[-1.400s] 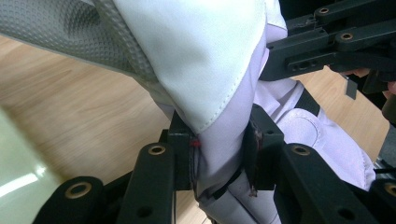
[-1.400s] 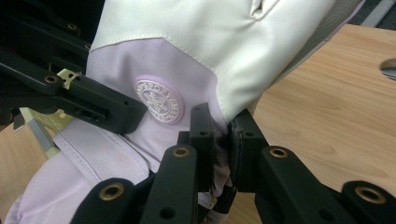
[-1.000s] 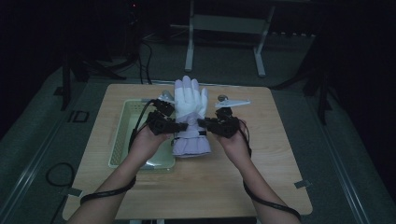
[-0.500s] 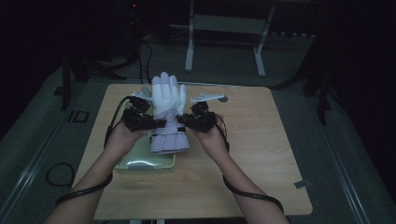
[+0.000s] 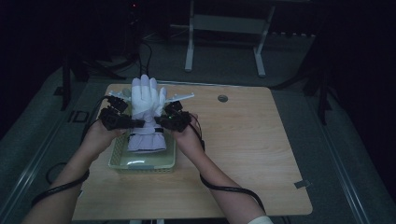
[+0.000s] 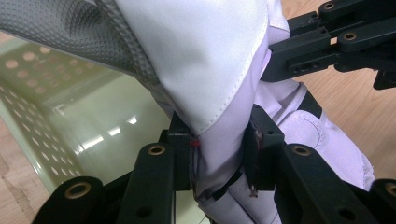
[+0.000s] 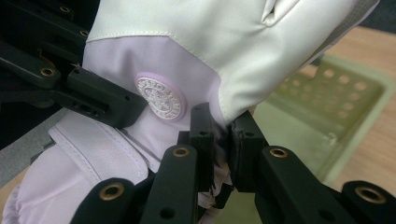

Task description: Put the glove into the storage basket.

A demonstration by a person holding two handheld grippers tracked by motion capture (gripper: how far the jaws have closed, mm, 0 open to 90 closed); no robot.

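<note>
From the left edge of the table [image 5: 261, 154], the first thing I meet is the pale green basket [image 5: 120, 157], a shallow perforated tray near the person's left forearm. There is one basket, and I can make out nothing lying in it. Above it hangs the one glove [image 5: 145, 109], white over the fingers and lilac at the wrist and cuff, held upright with its fingertips pointing away from the person and its cuff dangling over the basket's far half, clear of the bottom as far as I can tell.

The left gripper [image 5: 125, 123] pinches the glove's wrist from the left side; in the left gripper view its jaws are clenched on a fold of lilac fabric [image 6: 219, 158] just under the white seam. The right gripper [image 5: 166, 122] does the same from the opposite side, its jaws squeezed on the wrist fabric [image 7: 219, 135] beside the round embossed badge [image 7: 160, 98]. Two grippers, one on each flank: my guess is that gripping both sides keeps the floppy glove spread flat and lets it be lowered squarely into the basket rather than crumpling.

Farther right, the tabletop is bare wood with one small round grommet [image 5: 222, 98].
</note>
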